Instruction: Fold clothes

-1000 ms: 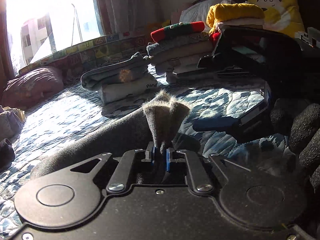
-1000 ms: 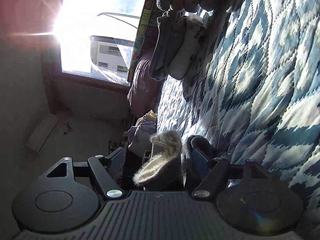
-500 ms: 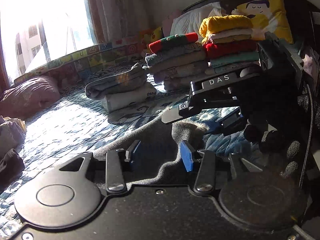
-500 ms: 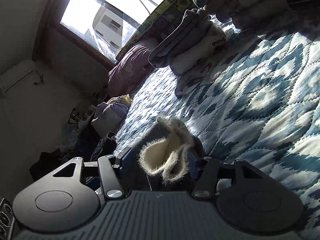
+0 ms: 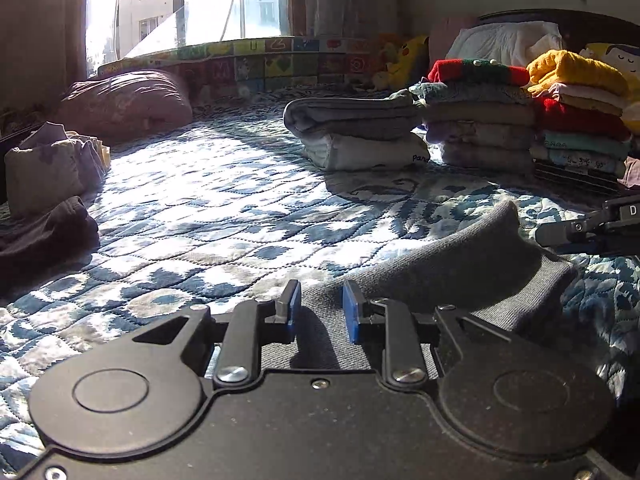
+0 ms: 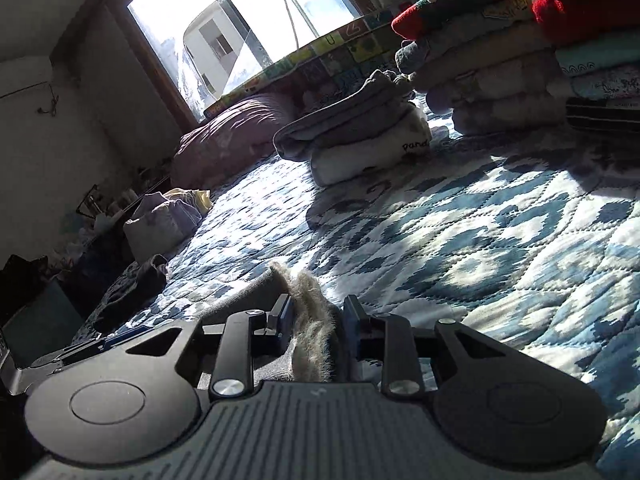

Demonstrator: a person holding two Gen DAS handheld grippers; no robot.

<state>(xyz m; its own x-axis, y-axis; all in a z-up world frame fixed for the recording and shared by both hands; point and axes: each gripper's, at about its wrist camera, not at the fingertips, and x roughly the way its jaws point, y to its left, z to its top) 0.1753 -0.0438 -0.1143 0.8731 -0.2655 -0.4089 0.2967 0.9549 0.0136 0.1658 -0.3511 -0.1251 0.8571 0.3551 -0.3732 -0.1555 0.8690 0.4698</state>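
Note:
A dark grey fleece-lined garment [image 5: 460,264] lies on the blue patterned quilt [image 5: 224,208], stretching from under my left gripper [image 5: 320,308] toward the right. That gripper's blue pads stand apart just above the cloth, holding nothing. In the right wrist view, an upright fold of the same garment [image 6: 314,320] shows its pale fuzzy lining. My right gripper [image 6: 316,316] has its fingers pressed against both sides of this fold. Part of the right gripper's body [image 5: 592,232] shows at the right edge of the left wrist view.
Folded stacks stand at the back: a grey-and-white one [image 5: 360,136], a taller one topped red and green [image 5: 480,120], and a yellow-topped one [image 5: 580,120]. A maroon pillow [image 5: 128,100] lies under the window. Unfolded clothes [image 5: 48,168] sit at the bed's left edge.
My left gripper let go of the garment's tip, opened and swung left along the cloth. My right gripper levelled out and its fingers closed in on the fuzzy fold.

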